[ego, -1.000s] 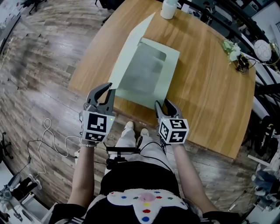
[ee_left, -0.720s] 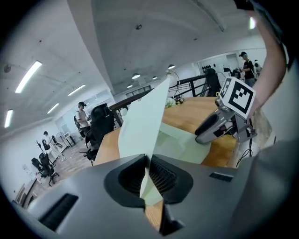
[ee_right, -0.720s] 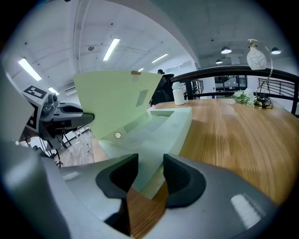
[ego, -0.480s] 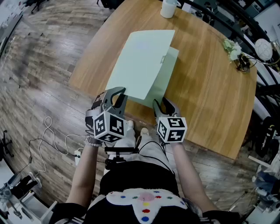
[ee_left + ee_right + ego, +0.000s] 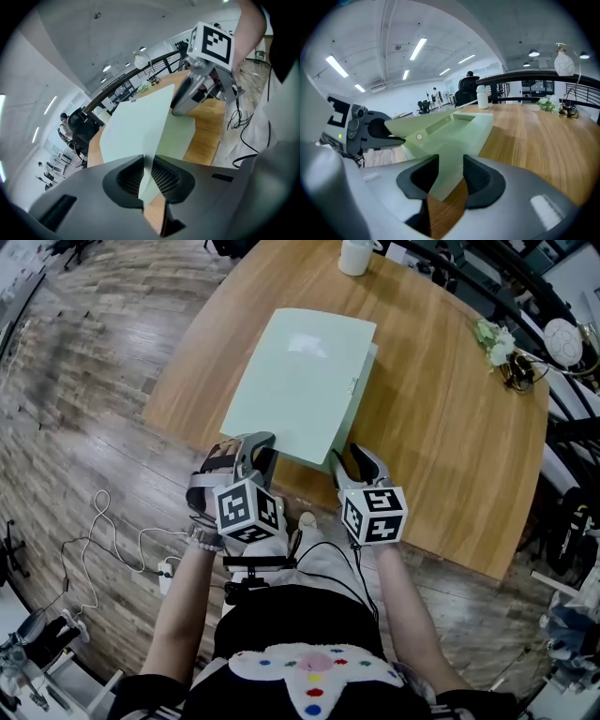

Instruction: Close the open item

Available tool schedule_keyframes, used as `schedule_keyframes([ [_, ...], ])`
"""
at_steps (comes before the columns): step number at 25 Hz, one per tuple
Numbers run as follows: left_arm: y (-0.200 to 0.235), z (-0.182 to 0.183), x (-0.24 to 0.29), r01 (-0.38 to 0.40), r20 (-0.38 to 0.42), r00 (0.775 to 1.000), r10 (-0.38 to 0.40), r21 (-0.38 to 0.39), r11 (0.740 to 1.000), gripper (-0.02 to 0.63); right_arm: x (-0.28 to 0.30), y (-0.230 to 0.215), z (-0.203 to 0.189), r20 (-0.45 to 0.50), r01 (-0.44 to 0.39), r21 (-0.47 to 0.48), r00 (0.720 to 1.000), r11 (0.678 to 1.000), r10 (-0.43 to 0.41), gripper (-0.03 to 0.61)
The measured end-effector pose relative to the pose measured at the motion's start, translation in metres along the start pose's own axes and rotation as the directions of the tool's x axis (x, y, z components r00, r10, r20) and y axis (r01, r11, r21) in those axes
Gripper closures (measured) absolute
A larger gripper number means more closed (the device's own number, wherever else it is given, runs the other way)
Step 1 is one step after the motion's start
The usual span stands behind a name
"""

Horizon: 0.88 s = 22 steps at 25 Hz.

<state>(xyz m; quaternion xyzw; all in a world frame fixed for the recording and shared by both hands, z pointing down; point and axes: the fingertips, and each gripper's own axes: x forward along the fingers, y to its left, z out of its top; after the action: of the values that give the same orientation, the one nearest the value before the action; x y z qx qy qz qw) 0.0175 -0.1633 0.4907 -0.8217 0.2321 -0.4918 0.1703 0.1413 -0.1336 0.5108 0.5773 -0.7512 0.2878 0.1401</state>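
Lid (image 5: pixel 298 381) has dropped onto box (image 5: pixel 367 390), nearly closed. My left gripper (image 5: pixel 255 446) is just parting around its edge; right gripper (image 5: pixel 359 460) is spread astride the corner.

A white cup (image 5: pixel 354 256) stands at the far edge of the wooden counter (image 5: pixel 450 437), well beyond the fingers (image 5: pixel 367 463). A flower sprig (image 5: pixel 494 341) lies far to their right. Cables (image 5: pixel 112 531) trail over the plank floor (image 5: pixel 84 381) to their left.
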Motion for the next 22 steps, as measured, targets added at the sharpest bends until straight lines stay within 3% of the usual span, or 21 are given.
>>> schedule_keyframes([
  [4, -0.007, -0.002, 0.007, 0.012, -0.043, 0.999, -0.009, 0.074, 0.997, 0.563, -0.009, -0.024, 0.031, 0.071, 0.058, -0.003, 0.996, 0.998, -0.057, 0.486],
  [8, -0.013, -0.002, 0.011, 0.03, -0.083, 0.996, -0.019, 0.134, 0.991, 0.56, -0.01, -0.039, 0.059, 0.108, 0.099, -0.098, 0.99, 0.99, -0.088, 0.569],
  [13, -0.022, -0.005, 0.019, 0.083, -0.13, 0.99, -0.059, 0.188, 0.979, 0.552, 0.007, -0.047, 0.08, 0.123, 0.101, -0.16, 0.989, 0.982, -0.082, 0.571],
  [22, -0.023, -0.004, 0.024, 0.121, -0.167, 0.982, -0.082, 0.237, 0.964, 0.549, 0.053, -0.051, 0.084, 0.08, 0.061, -0.183, 0.996, 0.981, -0.047, 0.571],
])
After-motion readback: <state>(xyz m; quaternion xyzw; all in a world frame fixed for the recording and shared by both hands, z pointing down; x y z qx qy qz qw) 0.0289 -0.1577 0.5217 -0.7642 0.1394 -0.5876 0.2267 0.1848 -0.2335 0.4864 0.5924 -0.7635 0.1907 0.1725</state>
